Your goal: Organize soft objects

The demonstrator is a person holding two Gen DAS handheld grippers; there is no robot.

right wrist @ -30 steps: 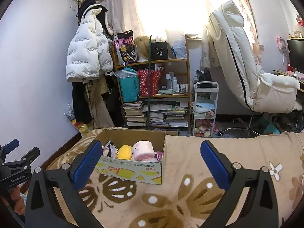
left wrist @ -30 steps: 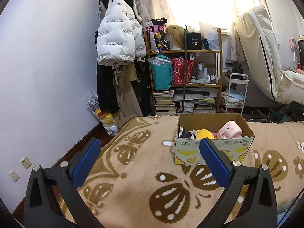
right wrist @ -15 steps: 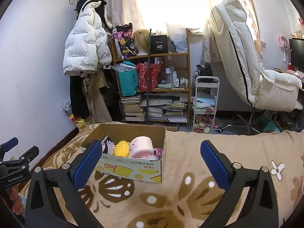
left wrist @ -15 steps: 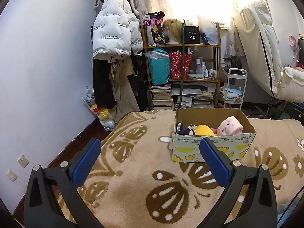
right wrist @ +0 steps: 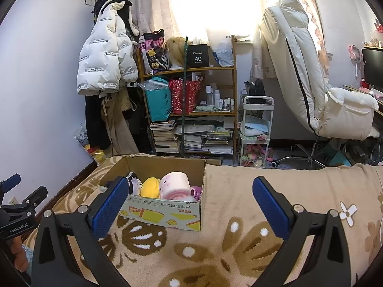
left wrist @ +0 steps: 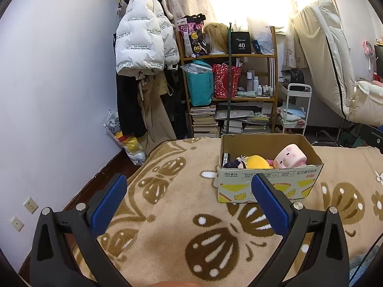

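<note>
Ahead, both jaws gape empty, short of the cardboard box (left wrist: 268,179) of plush toys (right wrist: 174,185).

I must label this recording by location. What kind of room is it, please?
Most likely a bedroom in a home. A soft patterned blanket covers what seems to be a bed, a white jacket hangs on the wall, and a crowded shelf holds bags, bottles and books.

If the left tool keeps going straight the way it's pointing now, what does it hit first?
Probably the blanket: the left tool, open and empty, points slightly down at bare blanket left of the box. Depth is unclear, but the box looks off its line to the right.
</note>
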